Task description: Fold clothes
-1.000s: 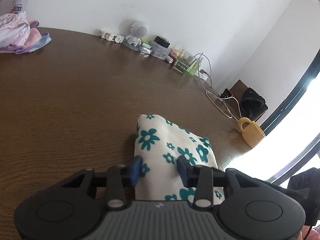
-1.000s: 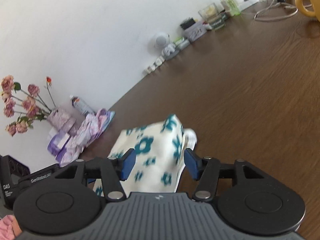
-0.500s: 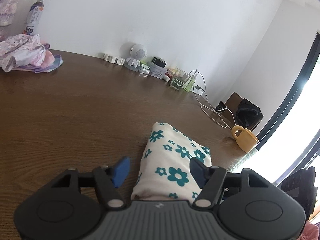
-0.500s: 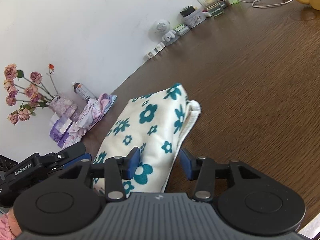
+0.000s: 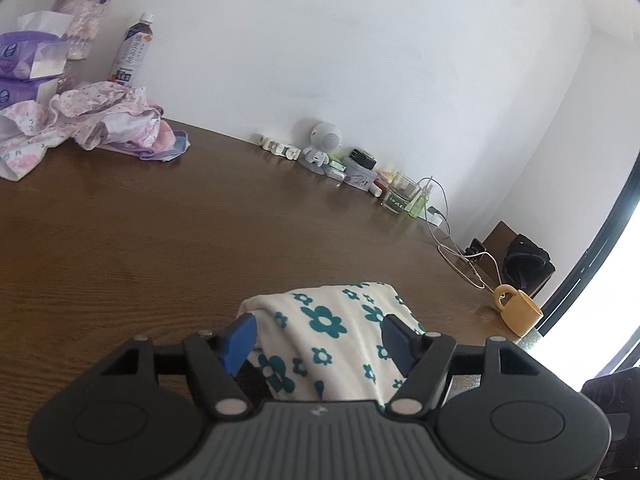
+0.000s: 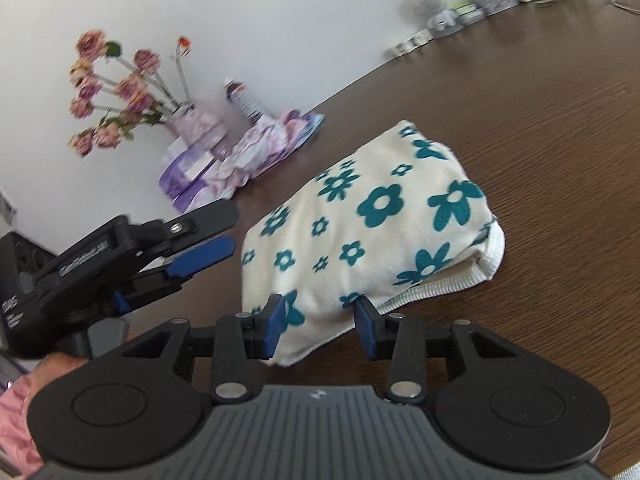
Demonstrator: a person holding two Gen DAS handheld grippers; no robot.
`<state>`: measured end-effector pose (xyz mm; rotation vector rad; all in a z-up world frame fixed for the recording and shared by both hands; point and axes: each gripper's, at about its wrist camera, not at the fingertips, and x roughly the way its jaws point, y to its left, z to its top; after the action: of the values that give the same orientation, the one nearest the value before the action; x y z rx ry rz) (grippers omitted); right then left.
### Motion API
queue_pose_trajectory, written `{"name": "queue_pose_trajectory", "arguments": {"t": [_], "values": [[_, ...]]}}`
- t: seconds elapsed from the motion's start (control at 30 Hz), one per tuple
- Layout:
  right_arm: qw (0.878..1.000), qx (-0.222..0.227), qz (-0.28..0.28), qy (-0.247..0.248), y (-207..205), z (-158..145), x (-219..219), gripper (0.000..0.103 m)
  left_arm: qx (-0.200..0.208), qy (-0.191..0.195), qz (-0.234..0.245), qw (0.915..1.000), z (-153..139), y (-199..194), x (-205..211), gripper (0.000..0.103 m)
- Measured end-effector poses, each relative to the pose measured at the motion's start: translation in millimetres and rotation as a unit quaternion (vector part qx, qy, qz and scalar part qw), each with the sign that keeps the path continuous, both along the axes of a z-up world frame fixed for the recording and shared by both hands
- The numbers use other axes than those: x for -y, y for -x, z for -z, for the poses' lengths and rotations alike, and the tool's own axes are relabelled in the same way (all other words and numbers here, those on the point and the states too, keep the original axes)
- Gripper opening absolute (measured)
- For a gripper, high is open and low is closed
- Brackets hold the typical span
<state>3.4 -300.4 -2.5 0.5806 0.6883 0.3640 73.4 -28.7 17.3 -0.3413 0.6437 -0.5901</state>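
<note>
A folded cream towel with teal flowers (image 6: 372, 216) lies on the brown tabletop (image 6: 560, 128), right in front of both claws. The right claw (image 6: 318, 322) is spread, with its blue fingers (image 6: 275, 322) on either side of the towel's near edge, and the left claw (image 5: 318, 342) is spread wide above the towel. A yellow mug (image 5: 518, 312) stands at about 3 o'clock from the towel in the left view, and a pile of pink clothes (image 5: 96, 122) lies at about 10 o'clock, near a vase of flowers (image 6: 192, 124).
</note>
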Motion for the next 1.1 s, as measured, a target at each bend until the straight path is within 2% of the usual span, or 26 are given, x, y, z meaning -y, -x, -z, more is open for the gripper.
{"name": "queue_pose_trajectory", "arguments": {"t": [0.1, 0.2, 0.3, 0.4, 0.57, 0.6, 0.63, 0.67, 0.7, 0.73, 0.8, 0.87, 0.9, 0.93, 0.97, 1.0, 1.03, 1.1], "values": [[1.000, 0.024, -0.002, 0.001, 17, -11, 11, 0.040, -0.014, 0.005, 0.002, 0.9999, 4, -2, -2, 0.069], [0.997, 0.059, 0.039, 0.018, 28, -26, 37, 0.051, -0.025, 0.007, 0.005, 0.9996, 8, -5, 2, 0.069], [0.992, 0.070, 0.088, 0.059, 18, -30, 61, 0.061, -0.036, 0.003, 0.001, 0.9994, 11, -5, 9, 0.071], [0.993, 0.056, 0.082, 0.066, -5, -22, 76, 0.066, -0.043, -0.001, -0.019, 0.9989, 15, -6, 13, 0.075], [0.999, 0.034, 0.039, 0.013, -46, 2, 79, 0.066, -0.066, 0.006, -0.020, 0.9976, 25, -12, 19, 0.073], [0.999, 0.026, 0.038, 0.006, -53, 6, 79, 0.065, -0.068, 0.008, -0.019, 0.9975, 27, -14, 20, 0.069], [0.999, 0.017, 0.038, -0.002, -59, 11, 80, 0.060, -0.068, 0.015, -0.013, 0.9975, 29, -16, 19, 0.057], [0.999, 0.011, 0.038, -0.009, -62, 15, 79, 0.052, -0.069, 0.022, -0.005, 0.9974, 31, -18, 19, 0.053], [0.999, 0.005, 0.036, -0.016, -63, 18, 78, 0.036, -0.071, 0.028, -0.002, 0.9971, 31, -21, 17, 0.050], [0.999, 0.000, 0.034, -0.024, -63, 21, 77, 0.031, -0.070, 0.030, 0.000, 0.9971, 31, -24, 16, 0.044], [0.999, -0.002, 0.033, -0.026, -58, 23, 74, 0.027, -0.066, 0.029, 0.000, 0.9974, 29, -30, 11, 0.040], [1.000, -0.002, 0.022, -0.022, -50, 22, 67, 0.026, -0.069, 0.029, -0.005, 0.9972, 25, -36, 6, 0.043], [1.000, -0.001, 0.014, -0.016, -47, 19, 62, 0.027, -0.065, 0.027, -0.013, 0.9974, 21, -38, 4, 0.053], [1.000, 0.003, 0.012, -0.006, -44, 16, 58, 0.033, -0.060, 0.025, -0.020, 0.9977, 17, -41, 3, 0.064], [1.000, 0.008, 0.016, 0.007, -42, 12, 57, 0.039, -0.053, 0.021, -0.028, 0.9980, 13, -43, 3, 0.067], [0.999, 0.018, 0.027, 0.021, -42, 8, 57, 0.052, -0.046, 0.018, -0.032, 0.9983, 9, -46, 4, 0.068], [0.998, 0.027, 0.039, 0.031, -44, 5, 58, 0.055, -0.040, 0.014, -0.035, 0.9985, 6, -49, 6, 0.067], [0.997, 0.035, 0.059, 0.047, -53, 2, 58, 0.055, -0.040, 0.010, -0.029, 0.9987, 5, -57, 13, 0.063]]}}
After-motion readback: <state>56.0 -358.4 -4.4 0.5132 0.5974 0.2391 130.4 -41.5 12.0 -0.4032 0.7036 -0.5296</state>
